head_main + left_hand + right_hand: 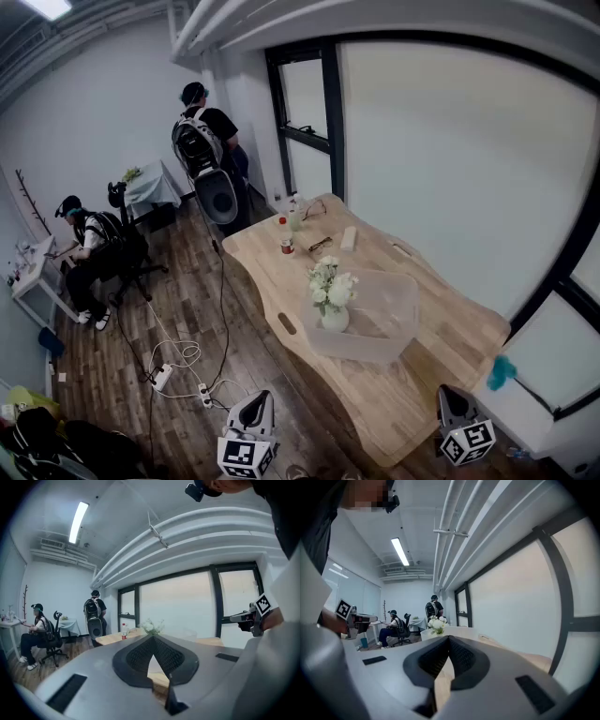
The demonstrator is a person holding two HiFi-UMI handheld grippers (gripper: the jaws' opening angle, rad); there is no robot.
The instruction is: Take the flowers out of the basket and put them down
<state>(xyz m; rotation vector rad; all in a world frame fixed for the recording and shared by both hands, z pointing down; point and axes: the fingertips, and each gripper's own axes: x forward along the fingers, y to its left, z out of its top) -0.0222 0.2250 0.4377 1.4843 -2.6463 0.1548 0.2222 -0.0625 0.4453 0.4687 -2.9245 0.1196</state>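
A bunch of white flowers (330, 286) stands in a white vase (335, 320) at the left corner of a translucent plastic basket (401, 305) on the wooden table (422, 375). My left gripper (255, 405) is low over the floor, short of the table's near edge and well apart from the basket, shut and holding nothing. My right gripper (451, 397) sits at the table's near right corner, shut and empty too. In the left gripper view the flowers (151, 626) show just above the closed gripper (152, 637). The right gripper view has the flowers (437, 624) far ahead of the closed gripper (449, 638).
At the table's far end stand a red-capped bottle (287, 244), a second bottle (294, 218), glasses (320, 244) and a small white block (349, 238). A person with a backpack (204, 141) stands beyond; another sits at a desk (89, 253). Cables and a power strip (164, 375) lie on the floor.
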